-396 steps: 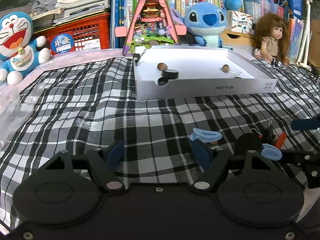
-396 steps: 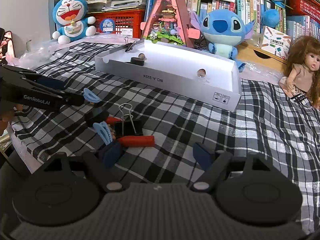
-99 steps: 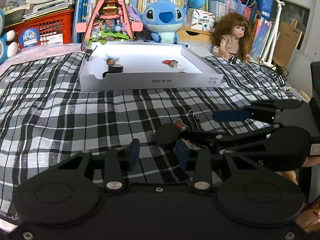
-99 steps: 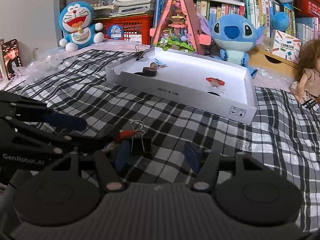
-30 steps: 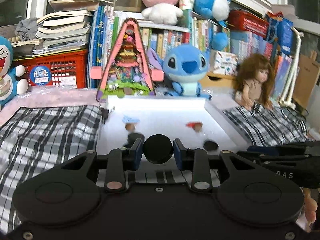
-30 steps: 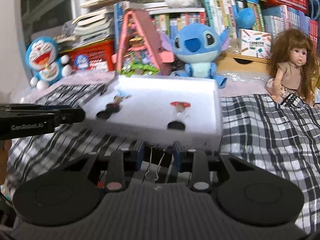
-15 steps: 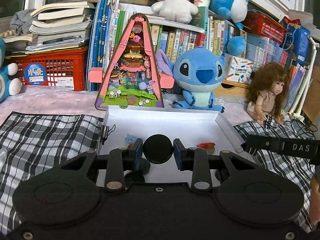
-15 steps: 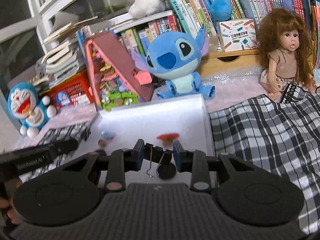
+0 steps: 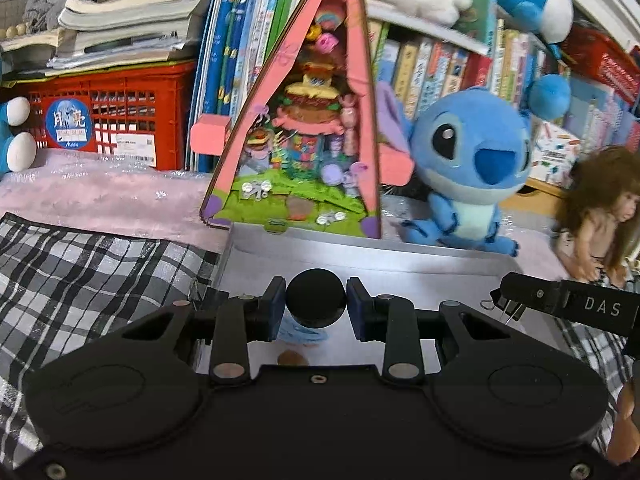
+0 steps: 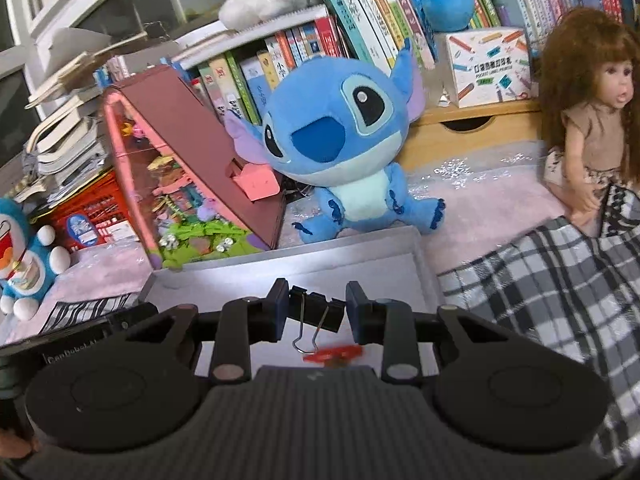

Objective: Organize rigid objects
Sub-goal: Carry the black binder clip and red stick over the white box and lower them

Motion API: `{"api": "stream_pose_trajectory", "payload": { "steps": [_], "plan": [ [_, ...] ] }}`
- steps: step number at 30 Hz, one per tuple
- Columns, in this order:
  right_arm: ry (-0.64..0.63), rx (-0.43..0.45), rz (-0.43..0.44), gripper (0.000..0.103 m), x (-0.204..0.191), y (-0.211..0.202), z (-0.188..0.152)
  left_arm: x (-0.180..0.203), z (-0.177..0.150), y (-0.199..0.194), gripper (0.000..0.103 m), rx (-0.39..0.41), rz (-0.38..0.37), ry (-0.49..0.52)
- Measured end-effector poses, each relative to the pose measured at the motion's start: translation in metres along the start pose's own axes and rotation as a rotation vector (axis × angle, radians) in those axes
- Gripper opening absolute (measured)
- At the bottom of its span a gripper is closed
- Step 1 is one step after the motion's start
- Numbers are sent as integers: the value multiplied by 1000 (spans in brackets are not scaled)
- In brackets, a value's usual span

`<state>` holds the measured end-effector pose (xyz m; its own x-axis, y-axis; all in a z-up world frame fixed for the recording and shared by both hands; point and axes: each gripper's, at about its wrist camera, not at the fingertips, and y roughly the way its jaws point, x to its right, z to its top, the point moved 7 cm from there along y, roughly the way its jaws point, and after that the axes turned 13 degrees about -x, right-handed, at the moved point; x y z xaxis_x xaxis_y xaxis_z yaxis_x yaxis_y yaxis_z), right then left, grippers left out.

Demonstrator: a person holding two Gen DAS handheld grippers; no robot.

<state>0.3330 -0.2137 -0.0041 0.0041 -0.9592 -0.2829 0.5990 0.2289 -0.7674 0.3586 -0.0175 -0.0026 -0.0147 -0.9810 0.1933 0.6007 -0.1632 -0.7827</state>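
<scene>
My left gripper (image 9: 316,307) is shut on a round black disc (image 9: 316,298) and hangs over the left part of the white box (image 9: 400,268). Below it in the box lie a light blue clip (image 9: 304,334) and a brown round piece (image 9: 292,358). My right gripper (image 10: 315,312) is shut on a black binder clip (image 10: 316,312), whose wire handles hang down, over the box (image 10: 320,276). A red piece (image 10: 334,356) lies in the box under it. The right gripper's finger (image 9: 568,304) with the clip shows at the right of the left wrist view.
Behind the box stand a pink triangular toy house (image 9: 304,132), a blue plush (image 9: 468,168) and a doll (image 10: 592,120). A red crate (image 9: 104,116) and books fill the back. Black-and-white checked cloth (image 9: 80,272) lies around the box.
Both grippers have moved forward with their loads, from over the cloth in front of the box to over its inside. The back wall and toys look nearer.
</scene>
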Motion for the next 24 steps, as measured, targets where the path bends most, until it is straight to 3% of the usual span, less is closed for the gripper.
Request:
{"api": "stream_pose_trajectory", "payload": {
  "steps": [8,24],
  "plan": [
    [23,-19,-32,35,4,33,-2,-4,-1,24,31,-12,29,6],
    [-13,-18,-52,35,8,38,-8,-2,-7,38,31,-57,57,25]
  ]
}}
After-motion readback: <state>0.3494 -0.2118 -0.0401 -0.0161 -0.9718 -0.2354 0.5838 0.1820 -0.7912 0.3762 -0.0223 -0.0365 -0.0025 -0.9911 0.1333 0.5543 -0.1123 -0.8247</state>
